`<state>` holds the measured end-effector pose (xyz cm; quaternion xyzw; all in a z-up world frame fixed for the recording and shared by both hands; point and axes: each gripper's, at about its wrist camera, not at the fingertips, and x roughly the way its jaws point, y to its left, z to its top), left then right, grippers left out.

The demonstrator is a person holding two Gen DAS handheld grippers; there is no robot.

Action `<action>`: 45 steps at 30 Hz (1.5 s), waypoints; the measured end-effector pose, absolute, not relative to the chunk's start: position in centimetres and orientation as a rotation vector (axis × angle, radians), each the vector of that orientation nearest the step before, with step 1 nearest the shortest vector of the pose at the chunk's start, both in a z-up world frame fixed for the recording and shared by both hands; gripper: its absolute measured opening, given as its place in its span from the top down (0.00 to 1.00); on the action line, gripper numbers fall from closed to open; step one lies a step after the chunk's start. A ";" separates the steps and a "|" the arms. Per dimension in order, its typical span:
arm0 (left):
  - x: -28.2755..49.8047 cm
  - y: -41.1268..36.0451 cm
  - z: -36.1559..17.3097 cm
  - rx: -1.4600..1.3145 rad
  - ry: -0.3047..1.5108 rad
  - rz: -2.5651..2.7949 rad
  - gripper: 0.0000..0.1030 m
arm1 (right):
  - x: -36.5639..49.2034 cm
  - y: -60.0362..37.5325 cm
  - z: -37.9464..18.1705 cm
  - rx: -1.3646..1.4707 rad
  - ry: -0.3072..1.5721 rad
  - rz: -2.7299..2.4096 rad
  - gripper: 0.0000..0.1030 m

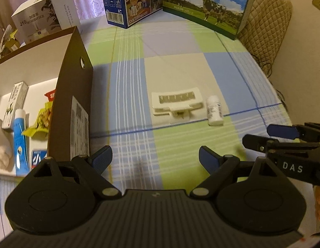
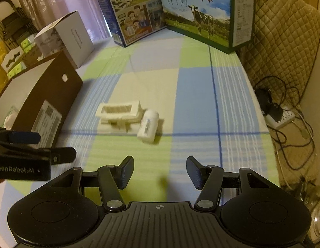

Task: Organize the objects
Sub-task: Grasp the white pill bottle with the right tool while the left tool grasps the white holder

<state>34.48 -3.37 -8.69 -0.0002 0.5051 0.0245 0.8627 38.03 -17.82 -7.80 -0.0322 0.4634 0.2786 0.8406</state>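
A white plastic hook rack [image 1: 176,103] [image 2: 119,112] lies flat on the checked cloth, with a small white bottle [image 1: 214,110] [image 2: 148,125] on its side just right of it. My left gripper [image 1: 155,160] is open and empty, hovering short of both. My right gripper [image 2: 160,171] is also open and empty, nearer the bottle. Each gripper shows at the edge of the other's view: the right one [image 1: 284,136], the left one [image 2: 35,144]. A brown storage box [image 1: 75,95] [image 2: 46,95] stands at the left and holds a blue tube [image 1: 20,142], a small carton [image 1: 15,103] and snack packets [image 1: 43,119].
Two milk cartons [image 1: 203,6] [image 2: 201,14] and a white humidifier box [image 1: 44,14] [image 2: 66,37] stand at the back of the table. A quilted chair [image 2: 284,41] stands at the right, with a power strip and cables [image 2: 282,117] on the floor.
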 end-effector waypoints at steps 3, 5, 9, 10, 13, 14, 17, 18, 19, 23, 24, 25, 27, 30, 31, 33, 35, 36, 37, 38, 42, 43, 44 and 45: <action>35.6 -3.2 -9.3 0.009 1.060 0.062 0.14 | 39.2 -16.7 -8.3 -0.068 0.970 0.608 0.56; 36.4 -3.1 -9.7 0.011 1.066 0.069 0.14 | 39.8 -16.1 -8.8 -0.068 0.971 0.608 0.58; 37.5 -3.0 -10.4 0.027 1.069 0.081 0.14 | 40.9 -15.2 -9.9 -0.066 0.980 0.615 0.64; 37.7 -3.0 -10.6 0.026 1.071 0.082 0.14 | 41.2 -15.0 -10.0 -0.064 0.982 0.618 0.65; 38.3 -2.9 -11.0 0.024 1.082 0.086 0.14 | 41.7 -14.4 -10.7 -0.064 0.989 0.625 0.68; 38.4 -2.9 -11.2 0.022 1.083 0.086 0.14 | 41.9 -14.3 -10.9 -0.063 0.988 0.631 0.69; 38.7 -2.8 -11.4 0.022 1.086 0.079 0.14 | 42.2 -13.9 -11.4 -0.075 0.984 0.634 0.71; 38.8 -2.8 -11.5 0.023 1.085 0.076 0.14 | 42.3 -13.8 -11.6 -0.078 0.983 0.634 0.73; 39.0 -2.8 -11.6 0.023 1.084 0.071 0.14 | 42.4 -13.8 -11.8 -0.085 0.985 0.633 0.77; 39.5 -2.9 -11.7 0.013 1.074 0.055 0.13 | 42.7 -14.3 -11.9 -0.111 0.960 0.603 0.77; 39.6 -2.9 -11.8 0.012 1.069 0.051 0.12 | 42.9 -14.6 -12.0 -0.107 0.959 0.594 0.77; 39.8 -3.0 -11.8 0.011 1.063 0.046 0.11 | 43.1 -15.0 -11.9 -0.097 0.962 0.587 0.77; 40.1 -3.2 -11.8 0.007 1.049 0.026 0.11 | 43.5 -15.8 -11.8 -0.080 0.966 0.569 0.77; 40.7 -3.6 -12.0 0.002 1.029 0.005 0.08 | 44.0 -16.8 -11.6 -0.073 0.965 0.542 0.77; 41.0 -3.8 -12.1 0.000 1.026 -0.003 0.07 | 44.1 -17.1 -11.5 -0.069 0.966 0.536 0.77; 41.5 -4.0 -12.3 -0.005 1.024 -0.013 0.06 | 44.3 -17.7 -11.4 -0.063 0.964 0.523 0.77; 42.1 -4.3 -12.6 -0.019 1.028 -0.015 0.06 | 44.4 -18.0 -11.3 -0.060 0.960 0.514 0.77; 42.4 -4.4 -12.7 -0.028 1.033 -0.014 0.05 | 44.4 -18.1 -11.3 -0.058 0.958 0.511 0.77; 42.8 -4.5 -12.9 -0.037 1.037 -0.012 0.05 | 44.5 -18.2 -11.3 -0.056 0.956 0.507 0.77; 43.1 -4.7 -13.0 -0.042 1.040 -0.009 0.05 | 44.6 -18.2 -11.3 -0.054 0.954 0.504 0.77; 44.2 -5.2 -13.7 -0.042 1.056 0.016 0.05 | 44.9 -18.2 -11.3 -0.060 0.946 0.495 0.77; 44.5 -5.2 -13.9 -0.044 1.063 0.026 0.05 | 45.0 -18.2 -11.3 -0.063 0.945 0.494 0.77; 44.6 -5.2 -14.0 -0.047 1.066 0.034 0.05 | 45.1 -18.1 -11.3 -0.065 0.943 0.495 0.77; 44.8 -5.2 -14.2 -0.047 1.068 0.041 0.05 | 45.2 -18.0 -11.4 -0.068 0.943 0.495 0.77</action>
